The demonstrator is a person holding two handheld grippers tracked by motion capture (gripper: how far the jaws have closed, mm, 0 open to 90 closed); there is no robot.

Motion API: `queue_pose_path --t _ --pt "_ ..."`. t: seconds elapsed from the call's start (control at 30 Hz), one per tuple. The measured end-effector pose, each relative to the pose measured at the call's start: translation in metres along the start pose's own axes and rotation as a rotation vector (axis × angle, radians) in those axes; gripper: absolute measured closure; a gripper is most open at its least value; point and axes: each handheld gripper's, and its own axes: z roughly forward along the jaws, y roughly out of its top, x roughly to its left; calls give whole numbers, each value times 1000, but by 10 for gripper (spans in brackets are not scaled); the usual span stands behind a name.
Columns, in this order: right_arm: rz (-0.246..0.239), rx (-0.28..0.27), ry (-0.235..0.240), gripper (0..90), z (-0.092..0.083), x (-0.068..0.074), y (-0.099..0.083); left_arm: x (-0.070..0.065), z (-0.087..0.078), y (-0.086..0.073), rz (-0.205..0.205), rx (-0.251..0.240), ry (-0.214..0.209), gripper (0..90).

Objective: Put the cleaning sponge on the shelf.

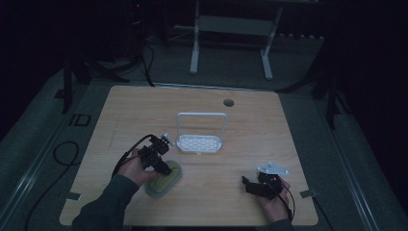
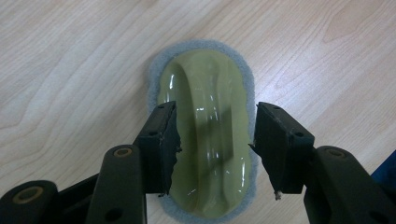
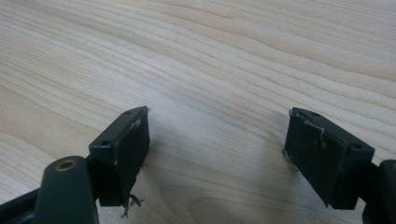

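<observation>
Right, largest first: counter [image 1: 250,192] is a light wood top, dim lighting in the high view. White wire rack [image 1: 200,142] with a tall hoop handle stands near the centre of the counter, slightly toward the far edge. Cable hole sits close to the far edge, right of centre.

Scrubber [image 2: 205,140]: olive-green plastic body with a raised central ridge, grey felt pad [image 2: 156,70] under it, lying flat on the counter near the near edge, left of centre, well apart from the rack.

Left gripper [image 2: 215,140] hovers over the scrubber, jaws spread roughly to the body's width, one each side of the ridge, holding nothing yet. Cannot tell whether the pads touch the plastic.

Right gripper [image 3: 217,154] is wide open and empty over bare wood near the counter's near-right corner; in the high view it sits in the person's hand, idle.

Likely step: grasp the scrubber with the left gripper. To do it well:
- the glossy body looks slippery, so I'd go for the ridge rather than the outer shell, or drop low enough to catch the body's sides just above the felt
- keep the jaws square to the long axis and centred along its length, so it doesn't pivot when lifted
- close slowly; the felt may drag on wood and skew it
- keep the right gripper parked clear.
</observation>
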Motion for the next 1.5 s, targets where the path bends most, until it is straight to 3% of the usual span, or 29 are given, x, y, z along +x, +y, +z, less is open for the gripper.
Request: queue_pose_path --t 0.87,1.5 --pt "1 1 0 217 0 0 0 3 11 6 -13 115 2 633" --pt "1 0 0 217 0 0 0 -2 12 10 51 155 28 714"
